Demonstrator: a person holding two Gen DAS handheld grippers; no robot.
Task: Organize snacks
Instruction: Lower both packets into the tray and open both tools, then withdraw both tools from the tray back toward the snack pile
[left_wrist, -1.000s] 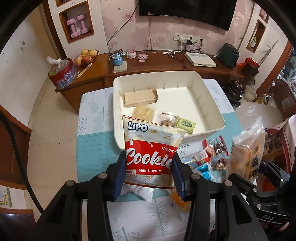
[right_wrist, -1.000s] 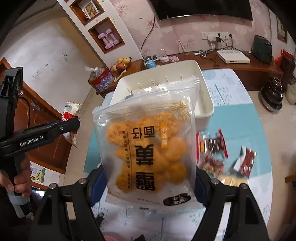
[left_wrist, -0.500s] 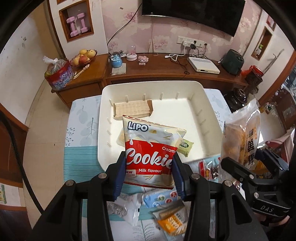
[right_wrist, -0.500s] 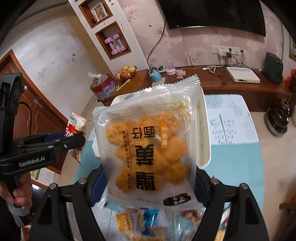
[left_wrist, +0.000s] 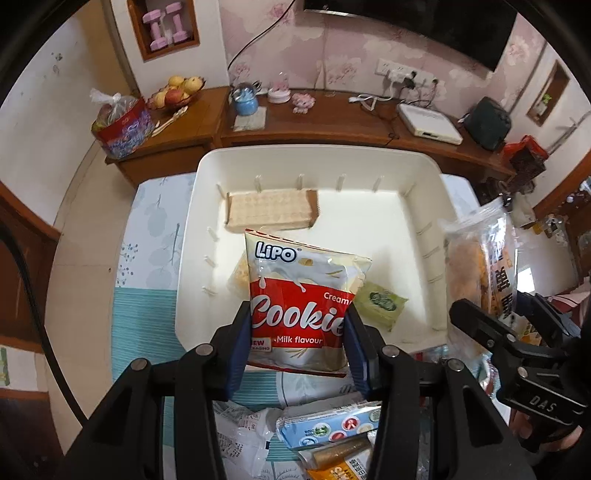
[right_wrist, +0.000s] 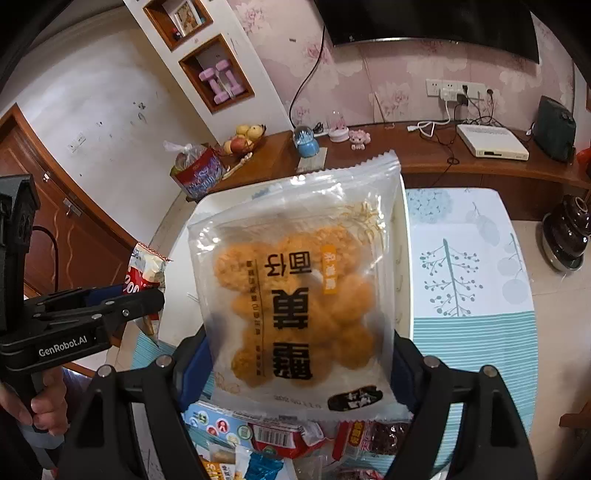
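My left gripper (left_wrist: 297, 314) is shut on a red and white Lipo cookie bag (left_wrist: 299, 302), held upright above the near part of the white bin (left_wrist: 317, 153). A wafer pack (left_wrist: 271, 210) and a green packet (left_wrist: 380, 302) lie inside the bin. My right gripper (right_wrist: 299, 350) has a clear bag of orange puffed snacks (right_wrist: 299, 295) between its pads; its jaws are opening, though the pads still touch the bag. That bag hangs over the bin's right wall (right_wrist: 402, 221). The left gripper (right_wrist: 147, 295) shows at the left of the right wrist view.
Loose snack packets (left_wrist: 328, 424) lie on the patterned tablecloth (right_wrist: 461, 332) in front of the bin. Behind the table runs a wooden sideboard (left_wrist: 332, 122) with a fruit bowl (left_wrist: 177, 92), a blue jar and a white box. A person's hand (right_wrist: 44, 410) grips the left tool.
Both grippers have carried their bags forward and down over the bin, which now looks closer. More loose packets now show beneath them. The clear bag has come beside the bin's right wall.
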